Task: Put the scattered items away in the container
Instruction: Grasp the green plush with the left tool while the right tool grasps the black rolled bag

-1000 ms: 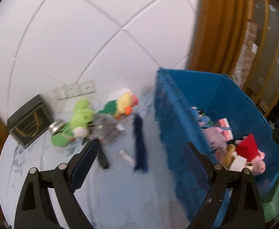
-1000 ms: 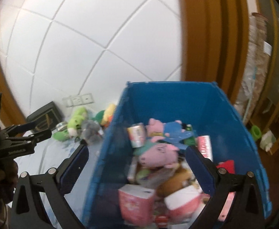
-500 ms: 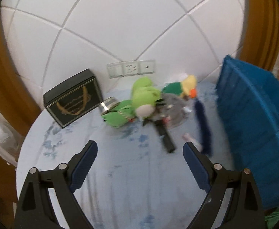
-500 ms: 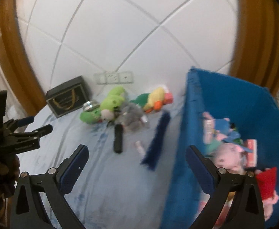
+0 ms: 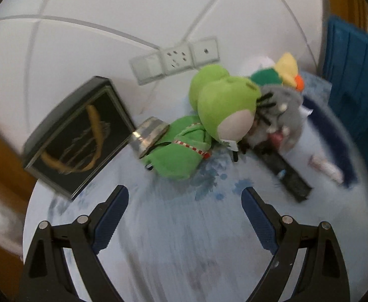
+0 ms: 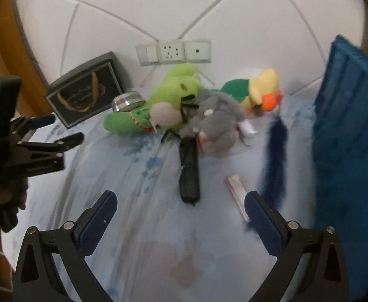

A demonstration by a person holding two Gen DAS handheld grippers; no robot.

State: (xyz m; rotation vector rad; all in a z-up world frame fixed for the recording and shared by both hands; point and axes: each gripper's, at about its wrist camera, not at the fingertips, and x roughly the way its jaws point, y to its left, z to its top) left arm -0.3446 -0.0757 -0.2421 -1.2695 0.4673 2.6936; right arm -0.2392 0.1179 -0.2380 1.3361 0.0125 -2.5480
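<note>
- Claws: the left claw and the right claw are both spread wide and hold nothing; each hangs above the pale blue patterned surface, short of the scattered items. The left claw is also seen from the right wrist view at the left edge, well apart from the toys.
- Items to be tidied: a green plush frog with a red-and-white collar lies against a grey plush animal; a yellow-headed plush duck with an orange beak and green body lies behind them near the wall. A black stick-shaped object, a small pink-and-white wrapped tube and a dark blue fluffy feather strip lie nearer the claws. A short metal tin touches the frog's body.
- Step in hand, judged: a reach towards the pile for the next pick. The frog's body is best closed on across its narrow middle, since the soft fill will compress; the tin beside it should not be dragged along.
- Container: a blue ribbed plastic bin stands at the right, just beside the feather strip. Only its outer wall is shown, so its contents cannot be told.
- Bystander: a black box with a gold emblem leans against the wall; whether it belongs to the tidying cannot be told.
</note>
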